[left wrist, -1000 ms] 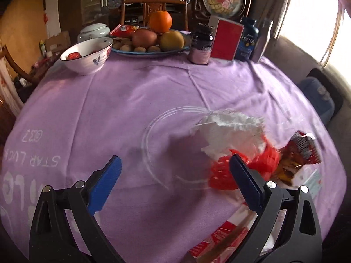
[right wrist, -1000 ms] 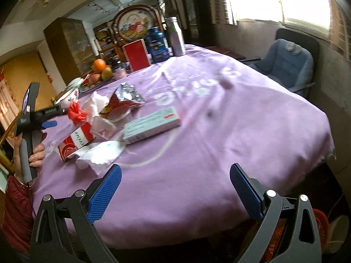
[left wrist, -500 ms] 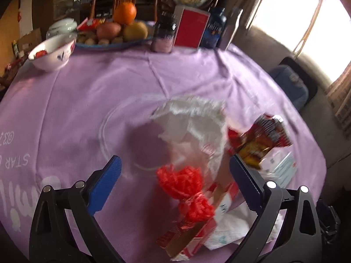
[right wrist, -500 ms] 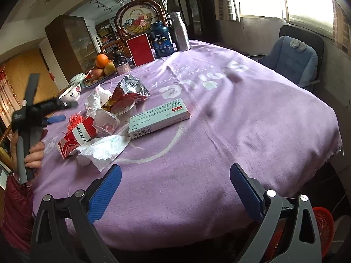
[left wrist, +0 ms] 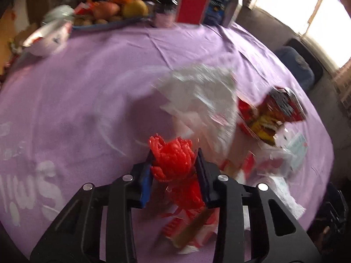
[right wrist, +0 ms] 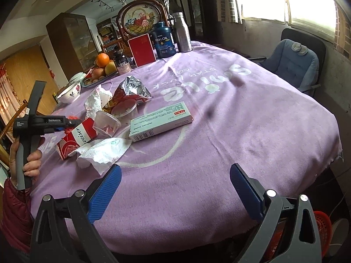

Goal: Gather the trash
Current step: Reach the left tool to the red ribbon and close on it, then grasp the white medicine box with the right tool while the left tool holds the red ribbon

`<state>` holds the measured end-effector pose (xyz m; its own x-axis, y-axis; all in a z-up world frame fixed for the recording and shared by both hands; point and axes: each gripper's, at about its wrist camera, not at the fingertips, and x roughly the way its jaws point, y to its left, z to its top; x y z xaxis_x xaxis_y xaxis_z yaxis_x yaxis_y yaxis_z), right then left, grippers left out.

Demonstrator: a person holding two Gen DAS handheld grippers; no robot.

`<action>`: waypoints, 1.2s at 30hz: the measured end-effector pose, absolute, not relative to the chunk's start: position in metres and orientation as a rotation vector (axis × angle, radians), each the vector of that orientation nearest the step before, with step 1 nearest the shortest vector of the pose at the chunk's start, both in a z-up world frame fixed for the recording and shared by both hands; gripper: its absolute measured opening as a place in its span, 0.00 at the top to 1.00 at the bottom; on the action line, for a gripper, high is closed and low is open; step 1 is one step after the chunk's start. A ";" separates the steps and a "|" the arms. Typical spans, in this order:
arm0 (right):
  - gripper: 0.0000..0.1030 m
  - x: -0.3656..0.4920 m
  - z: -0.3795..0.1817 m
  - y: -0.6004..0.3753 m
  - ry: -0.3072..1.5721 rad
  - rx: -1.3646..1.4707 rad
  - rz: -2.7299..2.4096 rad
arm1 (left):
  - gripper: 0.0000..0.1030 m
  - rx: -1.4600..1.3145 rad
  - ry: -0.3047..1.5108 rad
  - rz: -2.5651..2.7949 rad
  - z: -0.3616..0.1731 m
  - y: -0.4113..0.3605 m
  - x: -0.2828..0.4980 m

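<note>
- Moved down and in since a second ago: left gripper (left wrist: 174, 168), then spread wide beside the trash, now with jaws closing around a crumpled red mesh wrapper (left wrist: 173, 160), blue pads touching both its sides.
- Held just above a red-and-white Budweiser carton (right wrist: 75, 137) lying on the table (right wrist: 241, 131), covered by a purple cloth.
- Just beyond the wrapper: crumpled white tissue (left wrist: 197, 96), blurred.
- Further right in the left wrist view: red and yellow foil snack bag (left wrist: 272, 111).
- From the right wrist view: clear plastic cup (right wrist: 107, 123) on its side beside the carton, white napkin (right wrist: 101, 153) against the carton's near side, white medicine box (right wrist: 161, 121) flat just right of the cup.
- Right gripper (right wrist: 175, 191) hovering over the near table edge, jaws spread wide, nothing between them.
- Hand (right wrist: 26, 155) in a dark red sleeve gripping the left tool's handle.
- Far table edge: fruit plate (right wrist: 99, 81), bowl (right wrist: 70, 92), red box (right wrist: 142, 49), fish oil bottle (right wrist: 164, 40), steel flask (right wrist: 183, 32).
</note>
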<state>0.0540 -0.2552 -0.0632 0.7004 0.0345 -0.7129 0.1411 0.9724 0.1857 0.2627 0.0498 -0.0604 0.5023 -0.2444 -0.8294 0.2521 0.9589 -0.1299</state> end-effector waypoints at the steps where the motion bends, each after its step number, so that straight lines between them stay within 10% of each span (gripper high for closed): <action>1: 0.06 0.056 -0.063 -0.254 0.795 0.234 -0.057 | 0.65 0.022 0.973 -0.251 -0.057 0.054 0.263; 26: 0.07 0.173 -0.087 -0.202 0.958 -0.179 -0.201 | 0.64 0.021 0.997 -0.185 -0.061 0.062 0.267; 36: 0.08 0.136 -0.072 -0.294 0.929 0.070 -0.335 | 0.63 0.029 1.000 -0.201 -0.061 0.056 0.263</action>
